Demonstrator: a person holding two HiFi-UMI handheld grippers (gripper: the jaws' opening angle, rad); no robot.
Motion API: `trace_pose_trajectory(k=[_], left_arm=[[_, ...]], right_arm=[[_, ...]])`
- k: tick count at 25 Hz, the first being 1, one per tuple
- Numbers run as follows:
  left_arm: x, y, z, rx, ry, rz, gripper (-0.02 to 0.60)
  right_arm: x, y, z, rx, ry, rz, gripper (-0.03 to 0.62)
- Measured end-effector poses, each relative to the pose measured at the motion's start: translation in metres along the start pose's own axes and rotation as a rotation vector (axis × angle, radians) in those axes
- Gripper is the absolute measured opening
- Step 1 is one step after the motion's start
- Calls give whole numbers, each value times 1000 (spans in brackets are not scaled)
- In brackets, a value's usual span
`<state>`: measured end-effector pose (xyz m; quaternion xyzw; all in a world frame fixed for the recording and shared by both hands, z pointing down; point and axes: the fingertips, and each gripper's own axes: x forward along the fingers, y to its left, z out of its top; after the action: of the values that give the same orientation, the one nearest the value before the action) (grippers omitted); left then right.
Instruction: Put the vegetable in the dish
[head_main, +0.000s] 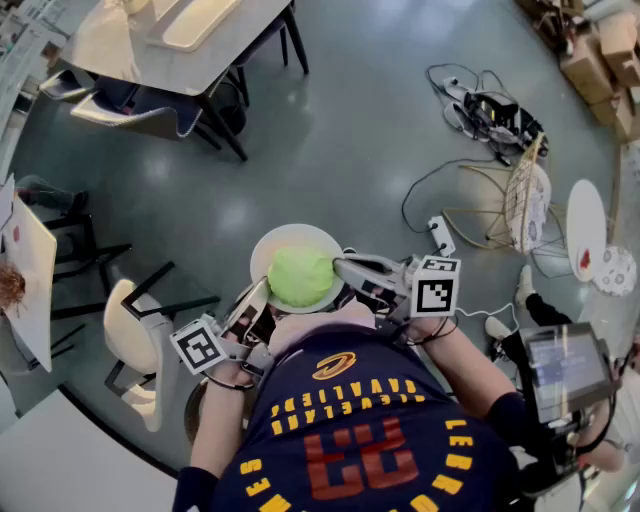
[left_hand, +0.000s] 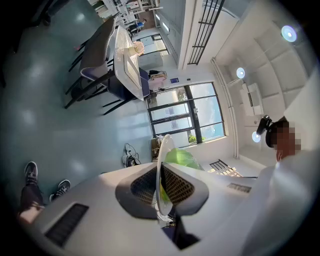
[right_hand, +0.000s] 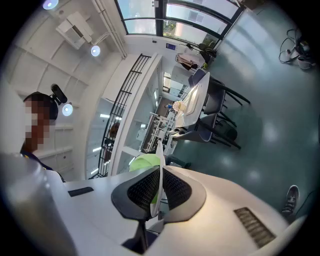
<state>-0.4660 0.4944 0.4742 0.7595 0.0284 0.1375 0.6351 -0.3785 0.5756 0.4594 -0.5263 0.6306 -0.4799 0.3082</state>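
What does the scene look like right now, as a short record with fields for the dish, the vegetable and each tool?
dish: white, round, held in the air over the grey floor
vegetable: green, rounded, lying in the dish
left tool: shut on the dish's rim, at the person's left side
right tool: shut on the dish's rim, at the opposite side
task state: vegetable already in the dish

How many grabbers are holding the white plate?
2. The left gripper clamps the round white plate's left rim; the right gripper clamps its right rim. A round green vegetable lies on the plate.
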Motion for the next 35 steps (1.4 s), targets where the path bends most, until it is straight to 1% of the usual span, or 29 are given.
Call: trace_pose_trajectory(k=[6,12,15,20,27,30,35], left_arm=[[-1,1,-1,-6,1,1,14],[0,-1,-2,-4,3,-7,14],[-1,-1,-3,-8,2,-9,14],[3,-2,-4,2,10,-10,14],[31,-13,-8,15,-4,-25,14],[48,-19,-15,24,-9,-18,14],[77,-28,-23,46,-22,5,14]], right_arm=[[-1,0,-1,-1,0,-6,15],[-2,3,2,-32,-16,-14,15],[-1,3,2,-17,-24,-15,15],[-3,3,5,-41,-22,-14,15],[-23,-4,28,-66,-18,-15,15],[-38,-12,40,-73,-15,-17,15],[-58,-23,61,-55,-5,20,15]])
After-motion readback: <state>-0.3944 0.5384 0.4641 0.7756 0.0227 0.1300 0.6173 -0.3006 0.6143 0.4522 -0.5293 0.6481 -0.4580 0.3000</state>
